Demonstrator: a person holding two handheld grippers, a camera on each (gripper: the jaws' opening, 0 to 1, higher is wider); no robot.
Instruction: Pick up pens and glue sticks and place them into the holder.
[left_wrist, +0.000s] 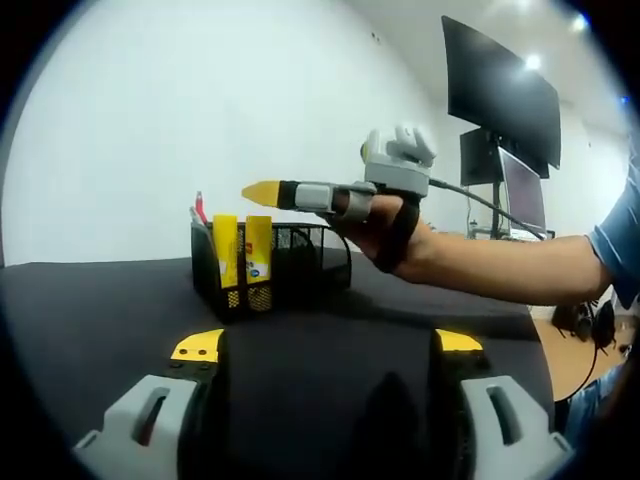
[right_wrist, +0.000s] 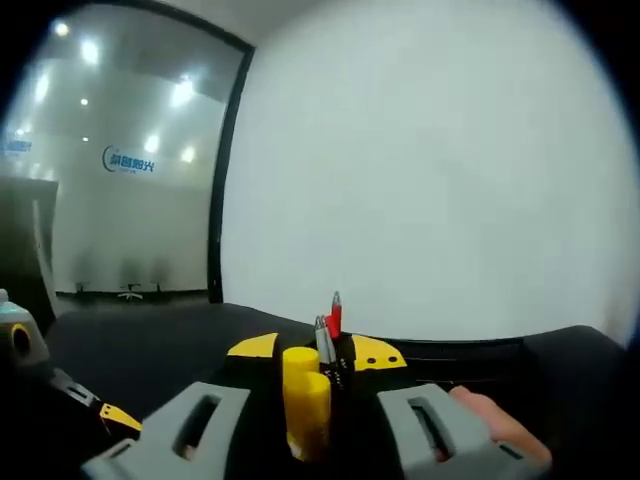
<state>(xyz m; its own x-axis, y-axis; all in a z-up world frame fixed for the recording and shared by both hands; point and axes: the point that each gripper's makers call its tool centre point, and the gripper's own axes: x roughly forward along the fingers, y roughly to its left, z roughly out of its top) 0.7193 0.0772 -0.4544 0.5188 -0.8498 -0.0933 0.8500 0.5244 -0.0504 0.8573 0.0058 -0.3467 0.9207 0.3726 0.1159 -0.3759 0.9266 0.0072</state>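
Holder, black mesh, stands on the dark table at about 11 o'clock from the left gripper, whose jaws are spread wide with nothing between them. Two yellow glue sticks stand upright in the holder's near compartment, with pens rising behind them at 10 o'clock. In the right gripper view the right gripper hovers directly over the holder, its jaws apart and empty either side of the glue sticks and pens. A hand carries it at 1 o'clock.

Black table; mesh holder on it.
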